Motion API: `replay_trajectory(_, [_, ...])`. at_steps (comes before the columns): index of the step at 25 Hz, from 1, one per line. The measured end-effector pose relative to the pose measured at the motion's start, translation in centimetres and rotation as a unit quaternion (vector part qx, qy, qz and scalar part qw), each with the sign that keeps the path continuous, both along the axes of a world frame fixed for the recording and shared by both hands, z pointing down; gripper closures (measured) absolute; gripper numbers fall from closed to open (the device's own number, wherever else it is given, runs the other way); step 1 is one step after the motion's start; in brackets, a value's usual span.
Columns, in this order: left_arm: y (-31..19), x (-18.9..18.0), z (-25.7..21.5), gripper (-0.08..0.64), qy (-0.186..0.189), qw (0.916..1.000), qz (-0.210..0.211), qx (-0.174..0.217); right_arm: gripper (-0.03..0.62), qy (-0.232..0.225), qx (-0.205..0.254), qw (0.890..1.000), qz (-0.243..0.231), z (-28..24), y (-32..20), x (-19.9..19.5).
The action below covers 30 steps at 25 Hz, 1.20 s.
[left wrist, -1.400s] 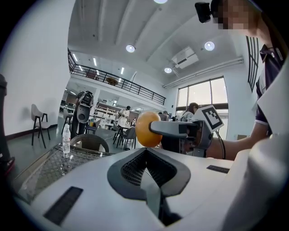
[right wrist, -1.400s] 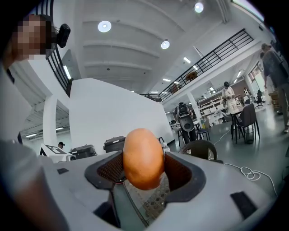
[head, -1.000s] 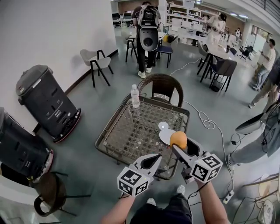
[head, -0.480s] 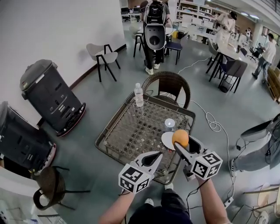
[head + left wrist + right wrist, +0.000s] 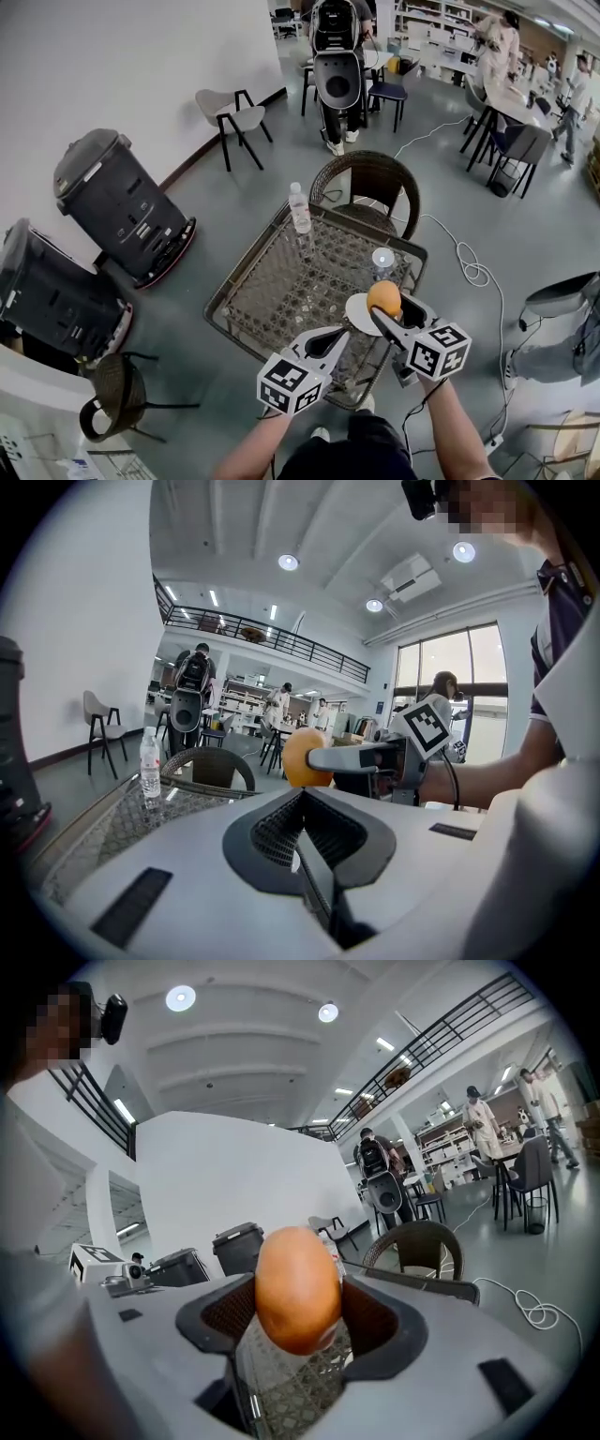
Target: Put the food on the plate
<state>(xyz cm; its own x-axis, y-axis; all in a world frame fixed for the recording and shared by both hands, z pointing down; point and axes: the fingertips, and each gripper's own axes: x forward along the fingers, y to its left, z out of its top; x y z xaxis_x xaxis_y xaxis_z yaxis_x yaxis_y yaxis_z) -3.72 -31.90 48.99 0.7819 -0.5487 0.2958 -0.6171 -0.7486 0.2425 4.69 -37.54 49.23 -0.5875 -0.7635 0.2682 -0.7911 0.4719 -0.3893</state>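
The right gripper (image 5: 388, 307) is seen in the head view closed on a round orange fruit (image 5: 383, 296), which is held at the near right corner of a square glass-topped wicker table (image 5: 236, 270). The fruit is seen overlapping the right part of a small white round plate (image 5: 354, 308). The left gripper (image 5: 340, 334) is held just left of it, over the table's near edge. A clear plastic water bottle (image 5: 300, 208) is stood at the far edge.

In the left gripper view, the jaws are pressed together with nothing between them; the fruit (image 5: 300, 758) is seen beyond.

In the right gripper view, the fruit (image 5: 297, 1288) is clamped between both jaws.
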Motion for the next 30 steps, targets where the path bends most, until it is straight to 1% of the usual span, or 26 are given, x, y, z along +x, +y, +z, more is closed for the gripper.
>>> replay_trajectory(4, [-0.9,0.5,1.5,0.552,-0.018,0.9997,-0.016,-0.002,0.299,0.014,-0.027,0.999,-0.009,2.9,-1.3,0.7])
replay_trajectory(10, [-1.7,1.1,4.6,0.552,-0.047,0.9983,-0.027,-0.022,0.299,0.043,-0.088,0.995,-0.031,9.1,-2.7,0.8])
replay_trajectory(15, [-1.3,1.6,7.5,0.552,-0.067,0.9957,-0.033,-0.055,0.299,0.068,-0.151,0.985,-0.043,15.0,-3.1,1.4])
replay_trajectory(20, [-0.5,1.2,9.0,0.552,-0.067,0.9926,-0.047,-0.089,0.299,0.094,-0.207,0.973,-0.044,20.2,-2.7,1.6])
replay_trajectory(24, [0.0,1.3,10.0,0.552,-0.070,0.9900,-0.059,-0.108,0.299,0.119,-0.226,0.966,-0.046,22.6,-2.9,2.1])
replay_trajectory(30, [0.2,0.9,11.3,0.552,-0.075,0.9859,-0.078,-0.128,0.298,0.161,-0.242,0.954,-0.073,25.6,-3.6,1.3])
